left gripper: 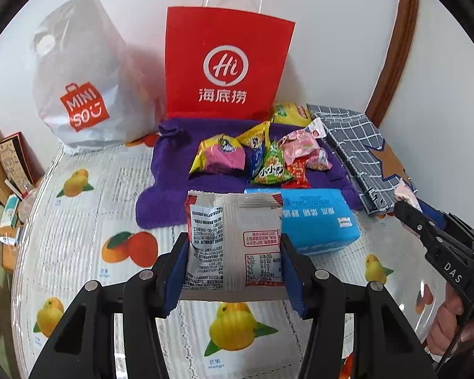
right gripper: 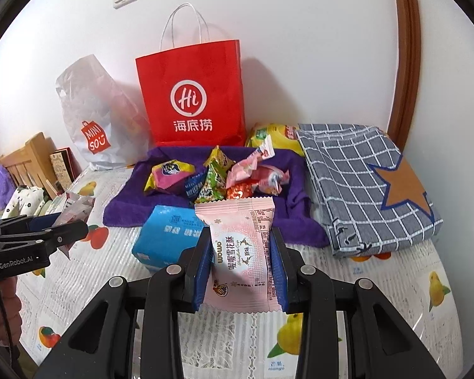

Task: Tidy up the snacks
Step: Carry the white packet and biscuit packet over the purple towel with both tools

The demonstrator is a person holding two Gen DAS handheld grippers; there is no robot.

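Left gripper (left gripper: 233, 268) tilted down, clamping silver packet (left gripper: 233, 237) | right gripper (right gripper: 241, 271) likewise, pink packet (right gripper: 241, 246)

Snacks: two packets lifted, the rest heaped on a purple towel

A silver foil packet with red edges (left gripper: 233, 240) stands upright, printed back showing, pinched at both side edges above the fruit-print tablecloth. A pale pink snowflake-crisp packet (right gripper: 241, 252) is likewise upright, front showing, clamped by its sides. At twelve o'clock from each, the heap of small bright wrappers (left gripper: 262, 158) in yellow, green, blue, red and pink lies jumbled on the purple towel (left gripper: 170, 164).
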